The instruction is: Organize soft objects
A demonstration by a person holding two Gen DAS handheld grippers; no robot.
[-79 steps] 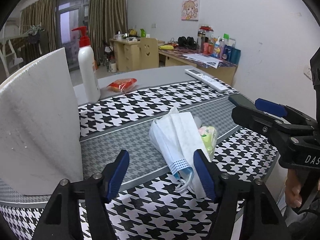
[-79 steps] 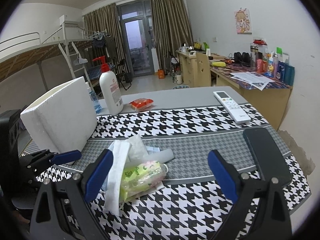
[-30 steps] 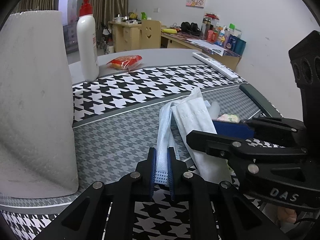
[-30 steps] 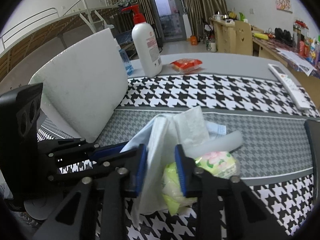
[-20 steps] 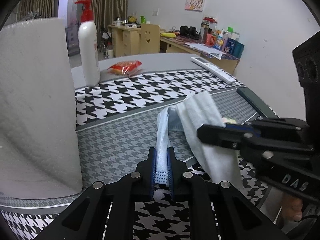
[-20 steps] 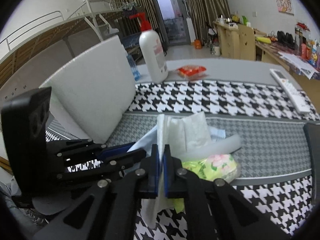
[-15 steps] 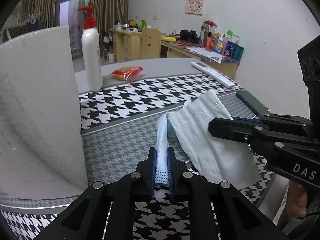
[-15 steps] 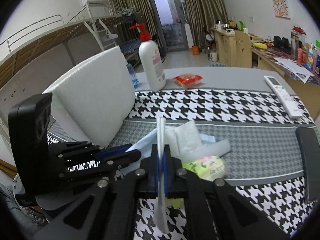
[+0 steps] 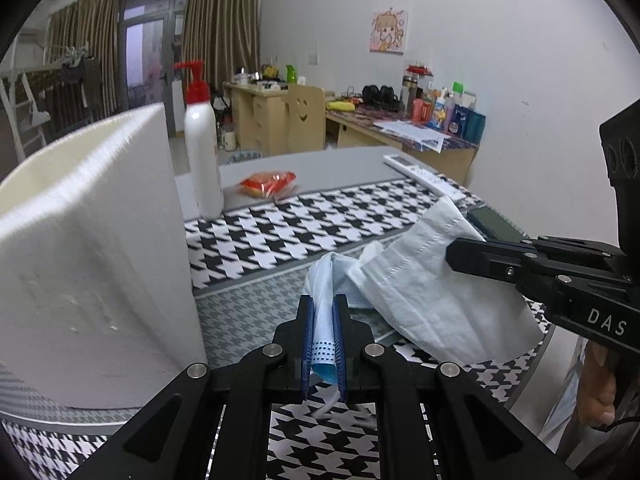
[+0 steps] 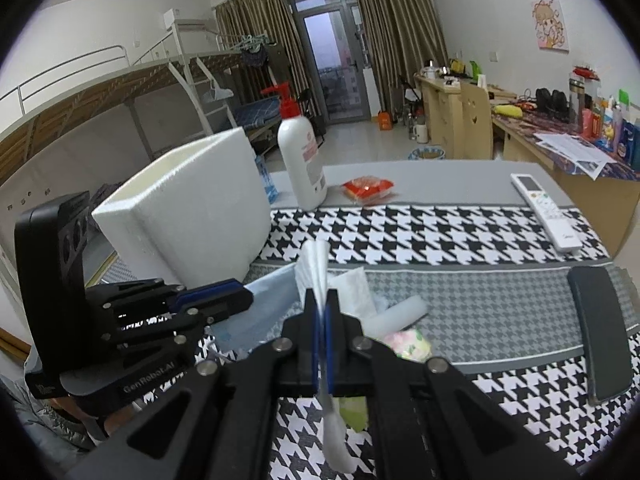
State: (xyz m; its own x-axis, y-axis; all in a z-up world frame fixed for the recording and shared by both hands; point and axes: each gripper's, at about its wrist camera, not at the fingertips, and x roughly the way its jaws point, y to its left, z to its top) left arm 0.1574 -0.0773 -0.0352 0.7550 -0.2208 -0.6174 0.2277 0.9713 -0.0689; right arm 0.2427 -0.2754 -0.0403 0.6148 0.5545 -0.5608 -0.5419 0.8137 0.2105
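Beside the white foam box [image 9: 92,256], just to its right above the houndstooth surface [image 9: 280,240], we hold two soft items. Left tool [image 9: 323,344]: jaws fully closed, clamping the edge of a pale blue face mask [image 9: 320,280], pleated, crumpled, an ear loop dangling below the pads. Right tool [image 10: 321,344]: jaws fully closed, pinching a white paper tissue [image 9: 432,292], embossed along its border, hanging limp and creased, further from the box than the mask.

Risks, as we judge them: the mask and tissue overlap, so pulling them apart carelessly could drag one from its grip; the tissue is thin and may tear at the pinch; the loose loop may snag on the box rim.

Remaining on the surface beyond the box's right side: a green-and-pink tissue pack [image 10: 408,344] and a pale soft tube [image 10: 396,316].
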